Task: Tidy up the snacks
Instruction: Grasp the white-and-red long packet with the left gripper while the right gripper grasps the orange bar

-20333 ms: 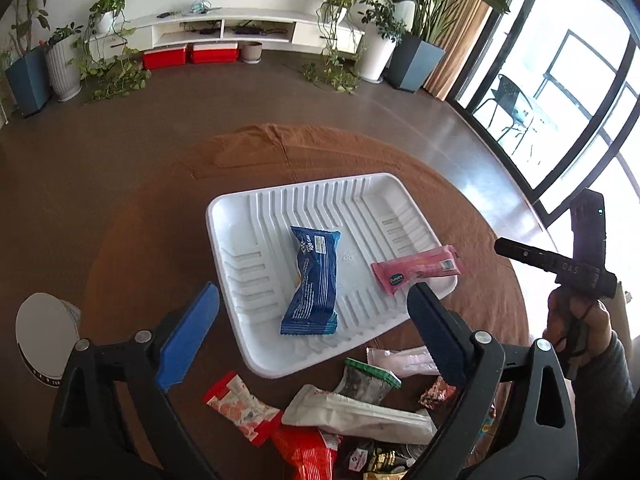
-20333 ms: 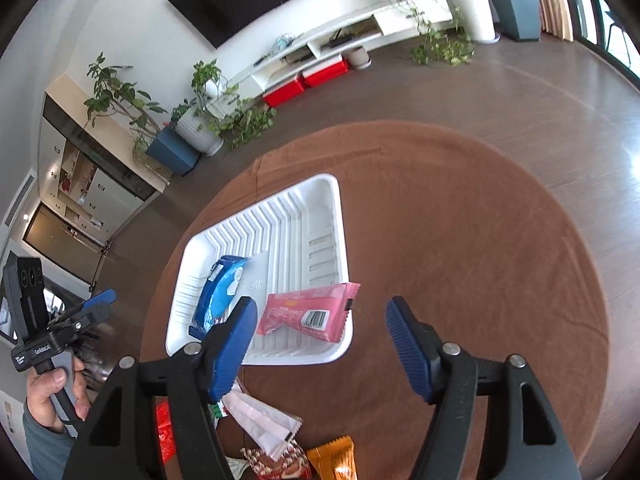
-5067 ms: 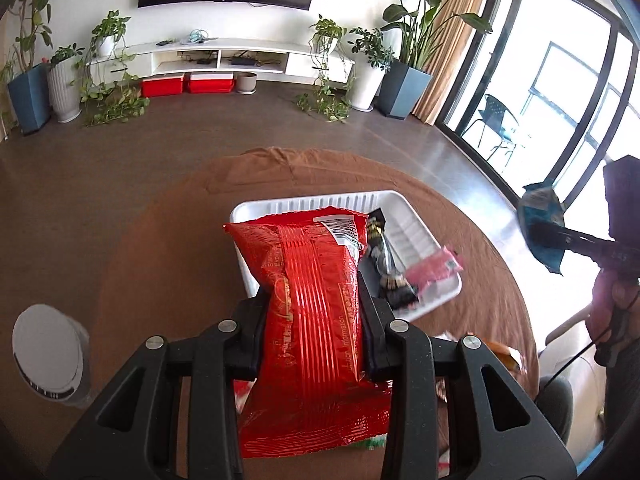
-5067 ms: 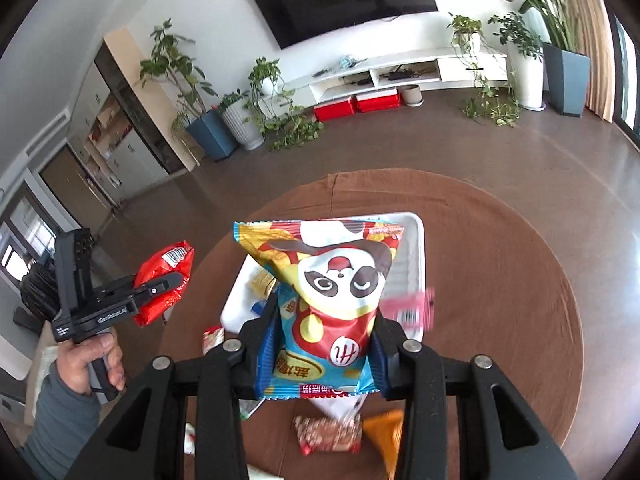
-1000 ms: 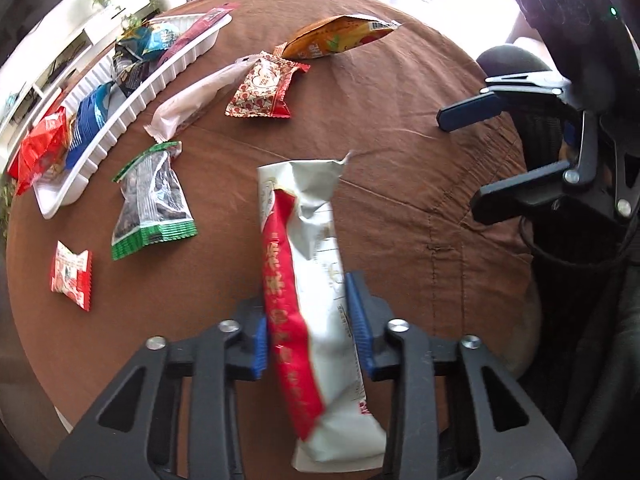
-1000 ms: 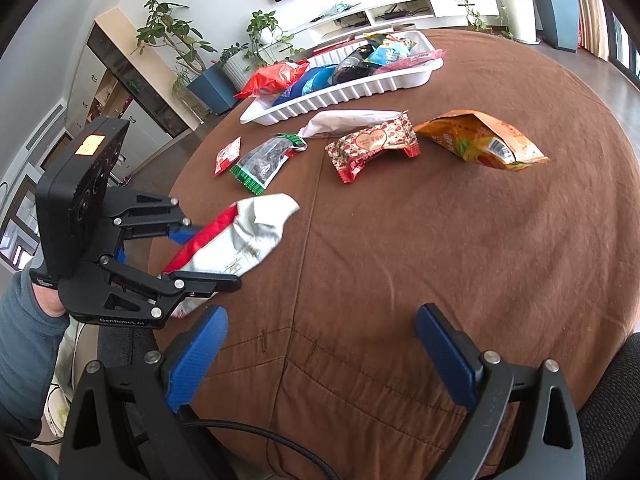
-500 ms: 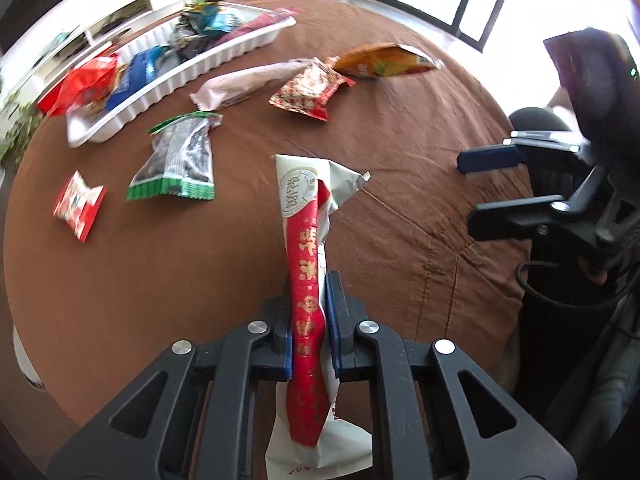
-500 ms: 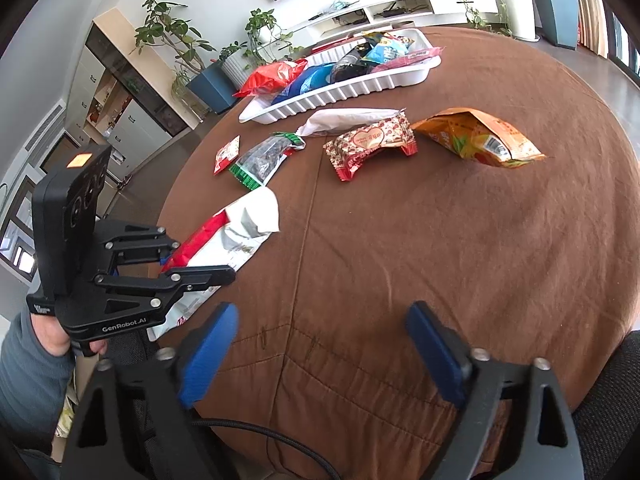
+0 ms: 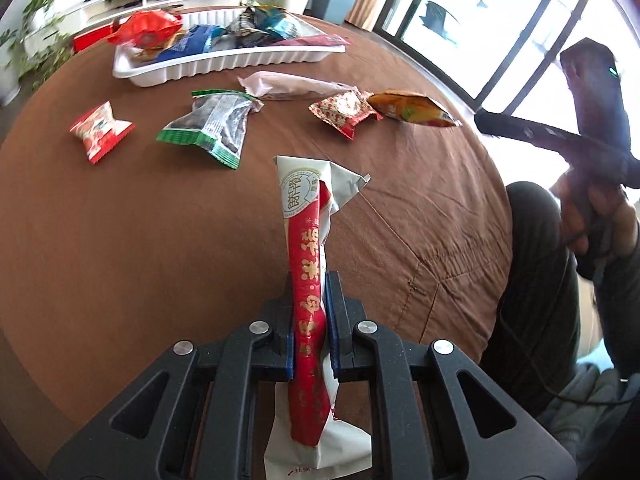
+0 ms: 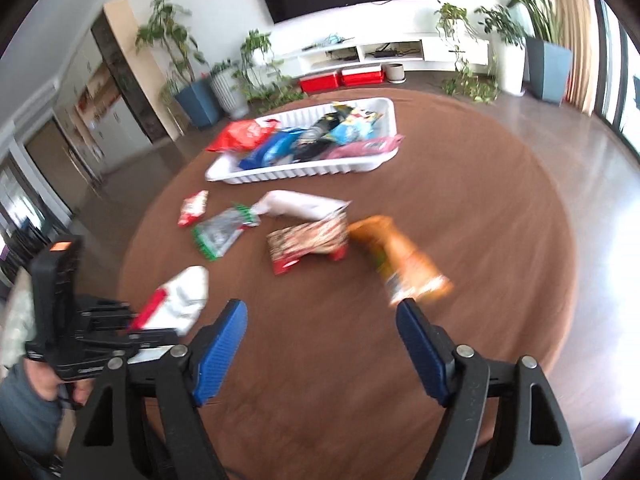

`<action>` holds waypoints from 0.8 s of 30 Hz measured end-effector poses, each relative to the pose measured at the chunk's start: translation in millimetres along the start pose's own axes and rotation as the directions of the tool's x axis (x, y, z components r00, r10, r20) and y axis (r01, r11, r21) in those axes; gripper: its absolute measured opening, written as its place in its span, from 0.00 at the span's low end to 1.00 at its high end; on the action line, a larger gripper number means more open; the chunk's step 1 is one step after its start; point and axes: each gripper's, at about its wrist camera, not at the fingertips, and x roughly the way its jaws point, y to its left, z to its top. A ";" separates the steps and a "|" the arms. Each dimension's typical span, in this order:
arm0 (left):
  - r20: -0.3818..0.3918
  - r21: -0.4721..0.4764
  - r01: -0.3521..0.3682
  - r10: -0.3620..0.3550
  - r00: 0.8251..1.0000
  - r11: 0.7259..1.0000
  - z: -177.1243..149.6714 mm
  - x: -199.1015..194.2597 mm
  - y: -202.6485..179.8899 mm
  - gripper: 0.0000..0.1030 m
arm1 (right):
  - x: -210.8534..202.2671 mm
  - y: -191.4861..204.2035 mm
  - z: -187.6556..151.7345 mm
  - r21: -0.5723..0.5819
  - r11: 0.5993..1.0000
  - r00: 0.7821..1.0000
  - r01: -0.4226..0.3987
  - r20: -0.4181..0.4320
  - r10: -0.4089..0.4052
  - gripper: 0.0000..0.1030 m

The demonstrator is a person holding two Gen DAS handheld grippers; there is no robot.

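Clamped edge-on between the blue pads of the left gripper [image 9: 311, 312], the white-and-red snack packet [image 9: 308, 240] stands out along the fingers above the near part of the round brown table [image 9: 120, 240], its crumpled white top end folded to the right. Farther across the table lie five loose snacks: a small red packet [image 9: 100, 131], a green-edged clear packet [image 9: 212, 124], a long pale wrapper [image 9: 292, 85], a red patterned packet [image 9: 344, 114] and an orange bag [image 9: 412, 110], the last two touching. Beyond them, the white ribbed tray [image 9: 224, 62] holds a heap of red, blue, black and pink packs. Right gripper [image 10: 320, 344] hovers over the near table with nothing between its blue pads; its jaws have just been closing but stand wide apart. A hand [image 9: 600, 216] grips its handle at the table's right edge.
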 end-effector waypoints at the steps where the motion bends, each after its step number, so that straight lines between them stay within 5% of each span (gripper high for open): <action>1: 0.006 -0.009 -0.001 0.001 1.000 1.000 -1.0 -0.6 0.2 0.10 | 2.7 -2.3 6.2 -0.022 1.000 1.000 0.017 -0.001 -0.017 0.77; 11: 0.047 -0.091 0.011 -0.006 0.999 0.996 -8.7 -4.5 4.5 0.10 | 79.2 -17.8 43.8 -0.257 0.966 0.959 0.012 -0.270 -0.084 0.67; 18: 0.052 -0.112 0.013 -0.008 0.999 0.994 -11.1 -6.1 8.5 0.10 | 103.6 -17.4 46.4 -0.330 0.944 0.922 0.016 -0.360 -0.141 0.53; 24: 0.057 -0.115 0.018 -0.011 0.998 0.993 -11.2 -6.6 9.1 0.10 | 104.0 -20.2 46.6 -0.315 0.949 0.920 0.006 -0.369 -0.128 0.50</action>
